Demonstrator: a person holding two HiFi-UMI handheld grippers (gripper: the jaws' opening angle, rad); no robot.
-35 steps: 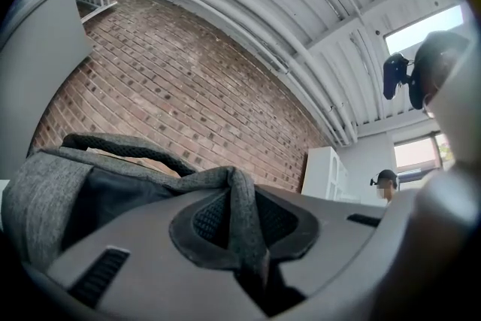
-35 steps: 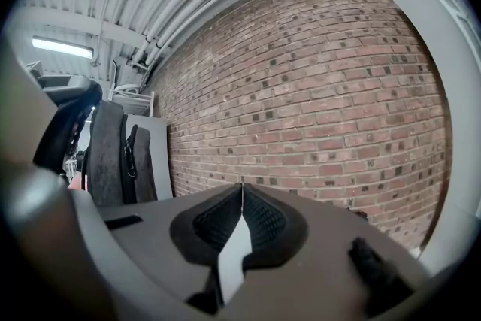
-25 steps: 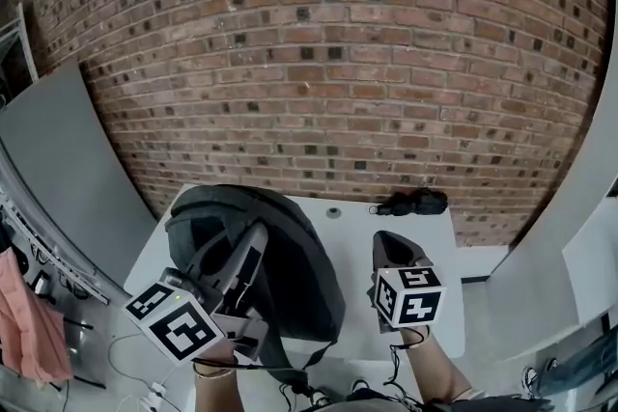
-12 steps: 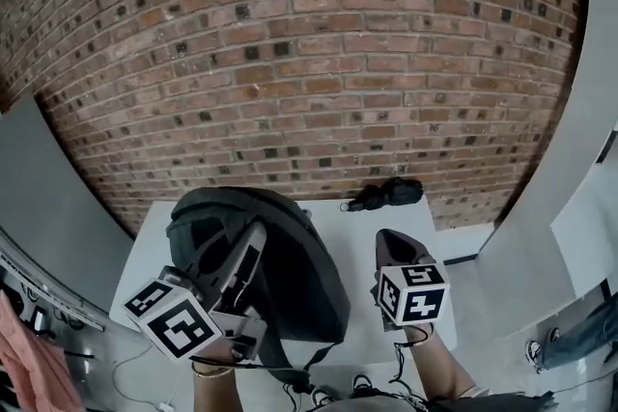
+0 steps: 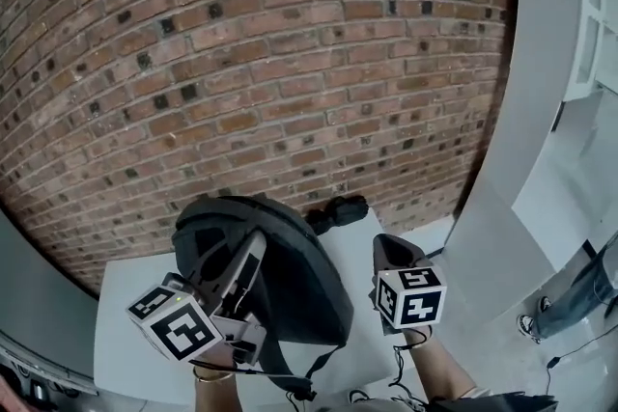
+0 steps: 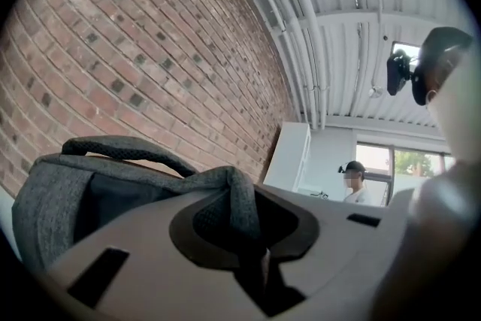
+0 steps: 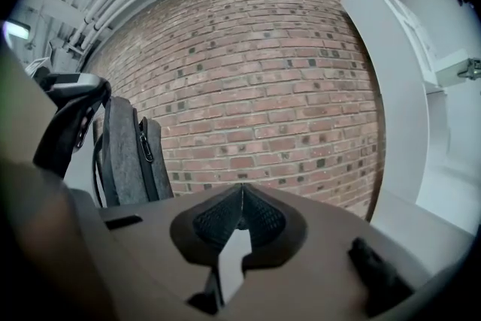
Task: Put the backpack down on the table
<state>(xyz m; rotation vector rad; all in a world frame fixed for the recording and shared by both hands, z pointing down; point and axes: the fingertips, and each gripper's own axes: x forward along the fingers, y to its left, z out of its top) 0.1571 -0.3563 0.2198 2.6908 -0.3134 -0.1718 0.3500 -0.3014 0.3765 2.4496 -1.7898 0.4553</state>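
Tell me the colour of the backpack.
The backpack is grey with black trim; the right gripper view shows it best.

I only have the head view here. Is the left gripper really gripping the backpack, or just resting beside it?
Observer: Gripping: the left gripper is closed on a grey strap of the backpack.
Operator: And the right gripper?
Observer: The right gripper has its jaws together, nothing between them.
Operator: Anyone else nearby?
Observer: A person stands near a window in the background.
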